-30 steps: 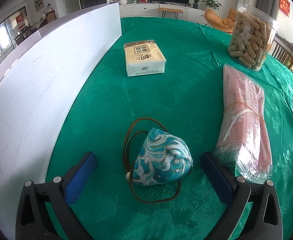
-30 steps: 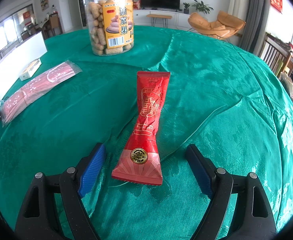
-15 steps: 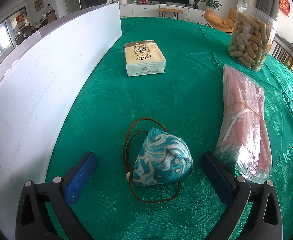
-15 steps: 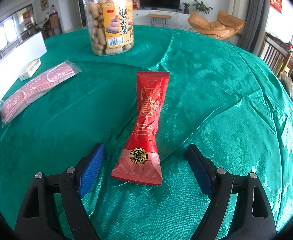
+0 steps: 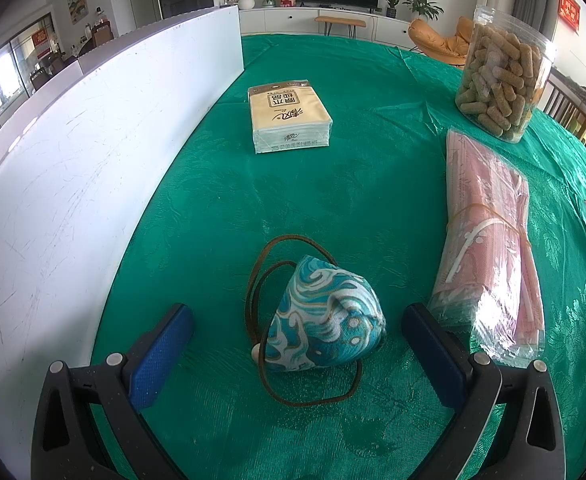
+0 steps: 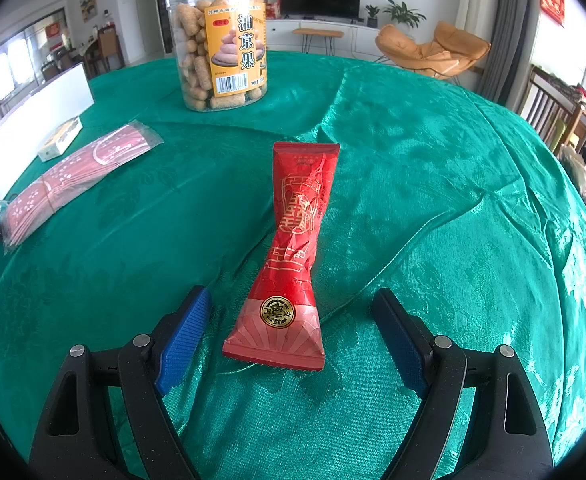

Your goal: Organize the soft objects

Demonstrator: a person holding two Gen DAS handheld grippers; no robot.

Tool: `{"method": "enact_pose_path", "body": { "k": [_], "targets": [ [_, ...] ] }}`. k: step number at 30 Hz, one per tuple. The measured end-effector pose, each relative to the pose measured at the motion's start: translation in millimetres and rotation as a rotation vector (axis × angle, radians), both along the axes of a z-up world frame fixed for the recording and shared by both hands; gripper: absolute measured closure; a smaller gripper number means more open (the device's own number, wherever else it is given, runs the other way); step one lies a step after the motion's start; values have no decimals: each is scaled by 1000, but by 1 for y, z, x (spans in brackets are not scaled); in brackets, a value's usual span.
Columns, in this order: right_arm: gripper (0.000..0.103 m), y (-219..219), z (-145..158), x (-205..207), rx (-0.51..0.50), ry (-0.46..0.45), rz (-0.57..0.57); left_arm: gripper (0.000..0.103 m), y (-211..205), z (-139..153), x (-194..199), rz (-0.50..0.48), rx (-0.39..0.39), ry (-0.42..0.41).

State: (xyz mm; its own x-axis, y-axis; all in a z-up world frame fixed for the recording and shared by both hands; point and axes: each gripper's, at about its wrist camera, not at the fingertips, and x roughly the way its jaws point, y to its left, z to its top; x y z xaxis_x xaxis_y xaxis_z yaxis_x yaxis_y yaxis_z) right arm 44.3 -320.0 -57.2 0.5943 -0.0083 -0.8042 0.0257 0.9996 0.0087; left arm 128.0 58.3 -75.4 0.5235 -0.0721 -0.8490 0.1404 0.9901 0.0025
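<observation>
Left view: my left hand-held gripper (image 5: 297,344) is spread wide so the pouch (image 5: 325,320) sits between its pads, untouched, ready for a squeeze. Right view: my right hand-held gripper (image 6: 291,336) gapes likewise, straddling the near end of the packet (image 6: 293,256) on the surface (image 6: 433,200).

On the tablecloth (image 5: 373,184), the pouch (image 5: 325,320) lies between board (image 5: 73,184) and mask packet (image 5: 489,248), tissue pack (image 5: 289,118) behind.

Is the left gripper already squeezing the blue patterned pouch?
No, the left gripper is open, its blue pads standing apart on either side of the pouch.
</observation>
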Motion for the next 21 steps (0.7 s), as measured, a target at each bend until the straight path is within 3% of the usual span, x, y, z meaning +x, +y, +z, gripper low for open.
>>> {"method": "enact_pose_path", "body": {
  "k": [21],
  "targets": [
    [16,-2,-1,1,12,9,-19,2,-1,2,-1,-1,2,18]
  ]
}}
